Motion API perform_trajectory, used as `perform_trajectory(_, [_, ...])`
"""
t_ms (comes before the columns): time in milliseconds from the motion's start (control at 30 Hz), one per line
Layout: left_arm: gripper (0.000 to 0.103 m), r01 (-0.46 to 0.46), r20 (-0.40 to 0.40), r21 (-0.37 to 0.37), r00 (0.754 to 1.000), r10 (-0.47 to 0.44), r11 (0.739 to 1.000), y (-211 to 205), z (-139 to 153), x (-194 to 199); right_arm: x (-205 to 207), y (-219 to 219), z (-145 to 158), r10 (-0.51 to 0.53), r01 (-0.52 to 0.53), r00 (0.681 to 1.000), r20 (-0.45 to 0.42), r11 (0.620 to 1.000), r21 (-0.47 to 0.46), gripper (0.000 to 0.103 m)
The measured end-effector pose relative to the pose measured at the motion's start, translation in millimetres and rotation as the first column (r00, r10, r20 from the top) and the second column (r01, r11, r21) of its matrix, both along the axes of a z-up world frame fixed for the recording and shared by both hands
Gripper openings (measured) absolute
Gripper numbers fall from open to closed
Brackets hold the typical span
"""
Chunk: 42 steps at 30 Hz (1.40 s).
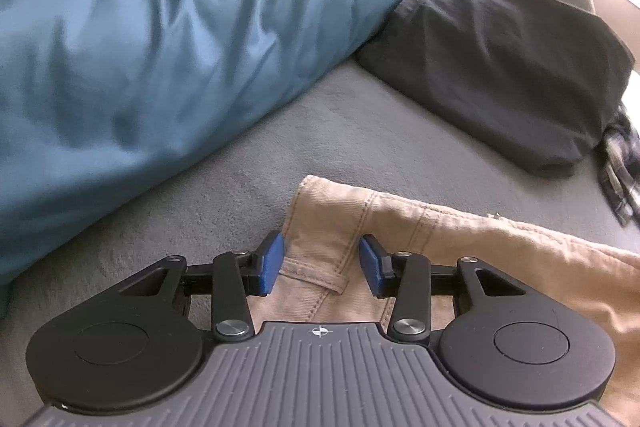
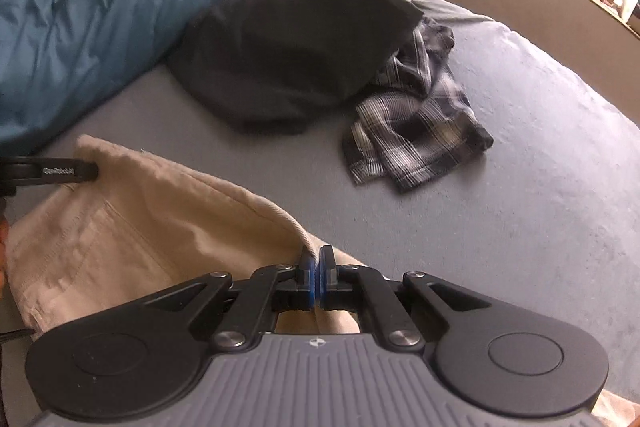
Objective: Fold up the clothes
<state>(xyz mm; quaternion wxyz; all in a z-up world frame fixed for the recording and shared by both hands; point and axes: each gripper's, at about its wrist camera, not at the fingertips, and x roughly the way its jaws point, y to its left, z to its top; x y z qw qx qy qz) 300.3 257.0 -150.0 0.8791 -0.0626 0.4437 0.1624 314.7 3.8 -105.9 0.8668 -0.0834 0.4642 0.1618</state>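
Tan trousers (image 1: 440, 247) lie on the grey bed sheet (image 1: 300, 131). My left gripper (image 1: 322, 263) is open, its blue pads either side of the waistband corner with a belt loop between them. In the right wrist view the trousers (image 2: 152, 227) spread to the left and my right gripper (image 2: 317, 279) is shut on the trousers' waistband edge. The left gripper's black finger (image 2: 68, 171) shows at the far corner of the trousers.
A blue duvet (image 2: 100, 7) is heaped at the back left. A dark folded garment (image 2: 296, 55) lies beyond the trousers, with a crumpled plaid garment (image 2: 416, 131) to its right. A beige wall (image 2: 520, 7) borders the bed's far right side.
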Motion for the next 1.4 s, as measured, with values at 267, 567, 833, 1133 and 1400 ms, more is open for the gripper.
perform_trajectory(267, [0.043, 0.029, 0.009, 0.002, 1.0, -0.029, 1.0, -3, 9, -1, 5, -6, -13, -0.016, 0.016, 0.999, -0.049, 1.0, 0.006, 0.001])
perform_trajectory(567, [0.043, 0.074, -0.001, 0.001, 0.997, -0.074, 0.997, -28, 17, -6, 30, -24, -43, -0.046, 0.065, 0.983, -0.175, 0.993, 0.101, 0.003])
perform_trajectory(833, [0.043, 0.242, 0.004, -0.031, 0.97, -0.242, 0.97, -80, 26, -3, -5, -70, 0, -0.126, 0.155, 0.981, -0.151, 0.968, 0.197, 0.04])
perform_trajectory(1133, [0.043, 0.452, -0.014, -0.08, 0.891, -0.454, 0.889, -157, 21, -1, -103, -92, 29, -0.08, 0.084, 0.99, -0.116, 0.996, 0.032, 0.038])
perform_trajectory(1400, [0.043, 0.479, -0.018, -0.039, 0.877, -0.48, 0.877, -177, 25, 7, -139, -95, 14, -0.141, 0.133, 0.982, -0.127, 0.989, -0.068, 0.026])
